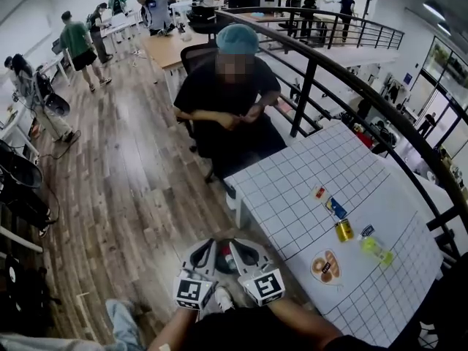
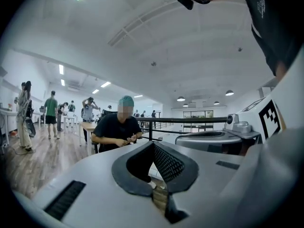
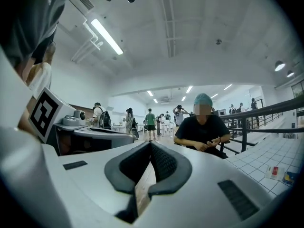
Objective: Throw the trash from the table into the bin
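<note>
While my left gripper (image 2: 153,145) and right gripper (image 3: 151,145) stay out of play, both clenched on nothing just off the white gridded table's (image 1: 285,196) near-left edge, I see the trash mid-table: a small red-and-white packet (image 1: 319,193), a blue wrapper (image 1: 338,209), a yellow can (image 1: 344,230), a green bottle (image 1: 376,251) and a round brown snack pack (image 1: 326,267).

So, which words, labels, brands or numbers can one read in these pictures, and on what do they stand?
No text can be read.
Print on the yellow can, blue wrapper and green bottle on the table: too small and blurred.
The square markers: black-and-white patterns only, no letters.
</note>
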The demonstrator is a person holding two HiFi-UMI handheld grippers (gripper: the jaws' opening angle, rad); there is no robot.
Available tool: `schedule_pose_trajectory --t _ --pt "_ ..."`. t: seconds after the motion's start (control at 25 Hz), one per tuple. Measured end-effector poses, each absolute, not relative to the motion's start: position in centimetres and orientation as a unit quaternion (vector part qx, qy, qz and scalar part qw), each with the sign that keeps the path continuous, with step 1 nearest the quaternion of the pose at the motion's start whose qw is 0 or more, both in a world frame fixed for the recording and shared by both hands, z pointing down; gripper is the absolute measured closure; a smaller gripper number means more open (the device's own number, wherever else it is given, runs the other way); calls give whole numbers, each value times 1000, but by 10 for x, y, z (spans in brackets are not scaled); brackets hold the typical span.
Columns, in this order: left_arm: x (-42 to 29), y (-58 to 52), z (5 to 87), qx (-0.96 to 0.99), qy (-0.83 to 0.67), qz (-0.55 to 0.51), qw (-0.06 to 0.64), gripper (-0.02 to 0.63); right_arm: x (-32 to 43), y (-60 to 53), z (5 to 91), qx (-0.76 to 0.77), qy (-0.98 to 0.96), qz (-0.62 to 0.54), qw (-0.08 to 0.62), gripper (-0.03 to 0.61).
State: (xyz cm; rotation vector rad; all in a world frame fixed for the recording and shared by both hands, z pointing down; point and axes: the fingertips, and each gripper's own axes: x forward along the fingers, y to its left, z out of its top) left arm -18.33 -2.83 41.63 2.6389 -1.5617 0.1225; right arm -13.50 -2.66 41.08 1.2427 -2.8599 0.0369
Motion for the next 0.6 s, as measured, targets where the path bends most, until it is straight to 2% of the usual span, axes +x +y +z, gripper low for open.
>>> schedule_pose_trajectory --t 0.32,0.6 --pt "-154 -25 406 871 -490 36 21 592 -100 -28 403 424 -906 -6 -3 554" --pt "-81 -25 417 898 -436 46 34 592 -20 -16 414 490 -872 15 19 554"
